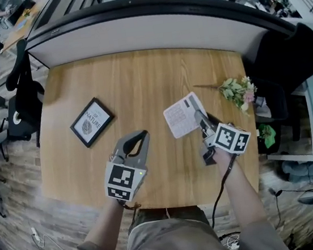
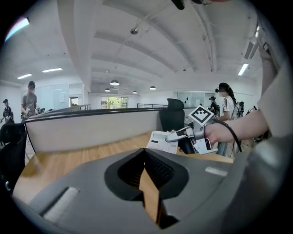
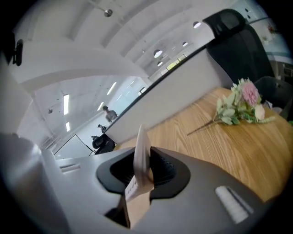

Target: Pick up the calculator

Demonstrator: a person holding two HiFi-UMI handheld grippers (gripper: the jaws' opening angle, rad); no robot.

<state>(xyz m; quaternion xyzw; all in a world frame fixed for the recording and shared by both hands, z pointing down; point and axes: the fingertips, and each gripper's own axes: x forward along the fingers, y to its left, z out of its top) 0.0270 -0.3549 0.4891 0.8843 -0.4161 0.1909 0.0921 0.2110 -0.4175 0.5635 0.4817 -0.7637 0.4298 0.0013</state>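
Picture frame [image 1: 91,122]: is lying flat at the left of the wooden table [image 1: 138,72], well apart from everything else.
Left gripper [image 1: 140,139]: is hovering over the table's near side, jaws together with nothing between them.
Calculator [image 1: 182,115]: is tilting just right of centre, seemingly clear of the wood, pinched at one edge.
Right gripper [image 1: 200,120]: is clamping its jaws on the calculator's right edge, the thin body standing between the pads.
Flowers [image 1: 239,90]: are lying near the table's right edge.
Step in hand: the grasp looks made and the lift appears to be under way.
Next move: with so thin an edge grip, it calls for a firm clamp and a steady rise, so nothing is slipping or swinging.
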